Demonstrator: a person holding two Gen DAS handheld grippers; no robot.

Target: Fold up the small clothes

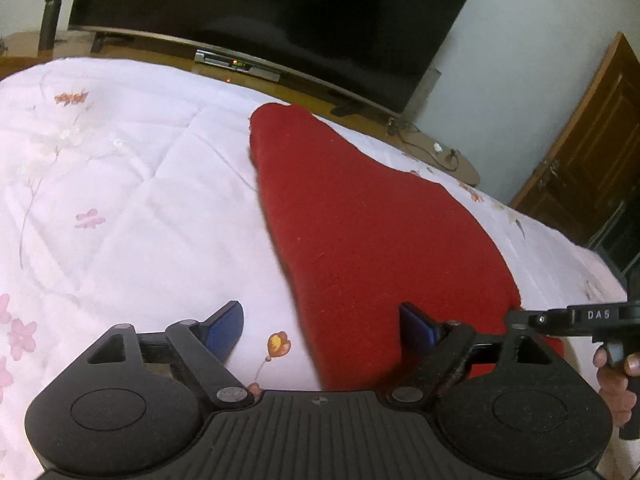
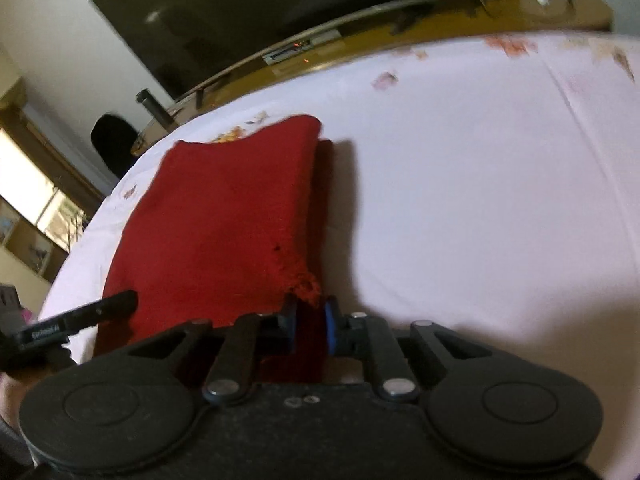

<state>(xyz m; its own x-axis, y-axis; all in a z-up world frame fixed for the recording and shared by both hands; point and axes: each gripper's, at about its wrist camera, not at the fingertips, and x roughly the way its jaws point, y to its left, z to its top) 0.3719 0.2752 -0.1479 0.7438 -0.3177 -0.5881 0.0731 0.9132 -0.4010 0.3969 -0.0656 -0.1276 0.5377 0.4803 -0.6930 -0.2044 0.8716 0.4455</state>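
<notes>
A red knitted garment (image 1: 360, 224) lies folded lengthwise on the white floral bedspread (image 1: 132, 184). My left gripper (image 1: 320, 330) is open, its blue pads (image 1: 224, 330) spread wide over the garment's near left edge, holding nothing. In the right wrist view the garment (image 2: 224, 220) lies ahead and to the left. My right gripper (image 2: 310, 322) is shut on the garment's near right corner, red cloth pinched between the blue pads (image 2: 330, 326). The right gripper also shows at the right edge of the left wrist view (image 1: 576, 318).
A large black TV (image 1: 280, 12) stands on a wooden stand (image 1: 248, 76) beyond the bed's far edge. A wooden door (image 1: 592, 140) is at the right. A dark chair (image 2: 114, 140) and shelves sit left of the bed.
</notes>
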